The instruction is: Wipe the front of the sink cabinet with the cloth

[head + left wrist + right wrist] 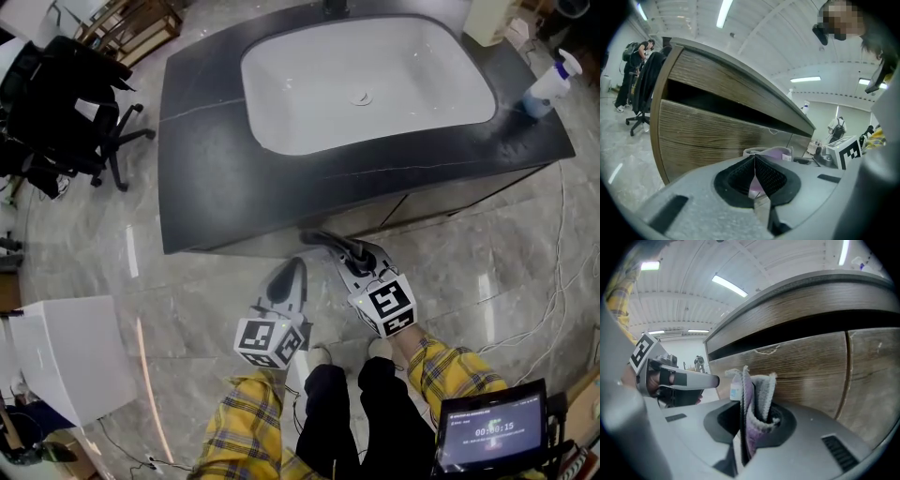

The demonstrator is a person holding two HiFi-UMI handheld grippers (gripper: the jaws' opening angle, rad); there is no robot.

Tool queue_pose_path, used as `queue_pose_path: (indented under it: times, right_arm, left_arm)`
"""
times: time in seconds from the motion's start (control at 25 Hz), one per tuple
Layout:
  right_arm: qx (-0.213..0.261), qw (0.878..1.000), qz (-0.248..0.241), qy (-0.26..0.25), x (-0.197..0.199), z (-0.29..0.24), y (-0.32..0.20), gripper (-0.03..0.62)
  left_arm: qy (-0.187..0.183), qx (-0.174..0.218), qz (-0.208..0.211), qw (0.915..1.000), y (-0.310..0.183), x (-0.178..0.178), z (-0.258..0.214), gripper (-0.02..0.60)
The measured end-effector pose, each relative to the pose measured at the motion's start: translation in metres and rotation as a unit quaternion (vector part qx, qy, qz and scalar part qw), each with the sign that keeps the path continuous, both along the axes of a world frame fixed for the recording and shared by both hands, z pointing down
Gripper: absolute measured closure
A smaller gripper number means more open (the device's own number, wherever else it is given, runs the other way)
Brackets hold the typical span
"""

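cloth pinched in the right gripper, up by the wood cabinet front

the right gripper (757,420) has its jaws closed on a folded cloth (757,397), grey terry on one side and pale purple on the other, with a small white label on its left edge. the cloth stands upright out of the jaws, just in front of the sink cabinet front (806,366), a wood-grain panel with a dark horizontal recess above it and a vertical seam on its right. whether the cloth touches the wood cannot be told from any view.

the left gripper (754,159) has its ribbed black pads pressed together at the tips. a pink sliver shows in the gap lower down, and it is unclear whether that is the cloth lying beyond. in the right gripper view its tip sits just beside the cloth's label.

from the head view both grippers are low in front of the cabinet, the left one nearer the person, the right one reaching under the edge of the dark countertop (206,141). a white basin (366,84) is set into that top, and a spray bottle (548,89) stands at its far right corner. a black office chair (66,112) stands off to the left on the marble floor. yellow plaid sleeves (436,366) show behind the marker cubes.
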State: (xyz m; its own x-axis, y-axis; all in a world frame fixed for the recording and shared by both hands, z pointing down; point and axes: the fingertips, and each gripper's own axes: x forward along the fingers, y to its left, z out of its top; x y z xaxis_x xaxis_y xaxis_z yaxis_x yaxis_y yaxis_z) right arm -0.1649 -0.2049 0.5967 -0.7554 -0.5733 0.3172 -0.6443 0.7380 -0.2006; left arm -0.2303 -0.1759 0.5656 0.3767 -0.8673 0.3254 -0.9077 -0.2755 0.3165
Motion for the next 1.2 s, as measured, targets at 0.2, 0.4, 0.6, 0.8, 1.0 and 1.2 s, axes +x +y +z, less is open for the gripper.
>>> queue_pose_path:
  times: [0.2,0.4,0.6,0.8,1.0,1.2]
  right_arm:
    - [0.0,1.0,0.017,0.0,0.033,0.0,-0.012,0.551]
    - [-0.005,0.999,0.036,0.001,0.067,0.006,-0.019,0.55]
    - [-0.012,0.999,0.047,0.004,0.098,0.009,-0.026,0.551]
    - [-0.004,0.998,0.052,0.019,0.121,0.009,-0.032,0.55]
    - [-0.005,0.996,0.077,0.033,0.146,0.015,-0.038,0.551]
    - [-0.017,0.994,0.1,0.026,0.163,0.014,-0.028,0.55]
  left_arm:
    - [0.001,0.001,0.014,0.9999,-0.008,0.028,0.003,0.575]
    - [0.0,0.0,0.03,0.9995,-0.012,0.053,0.008,0.575]
    - [-0.001,0.002,0.04,0.9992,-0.016,0.07,0.008,0.575]
    - [-0.001,0.003,0.044,0.999,-0.016,0.077,0.009,0.575]
    - [0.004,0.002,0.044,0.999,-0.016,0.082,0.013,0.575]
    - [0.015,0.005,0.05,0.9986,-0.016,0.095,0.011,0.575]
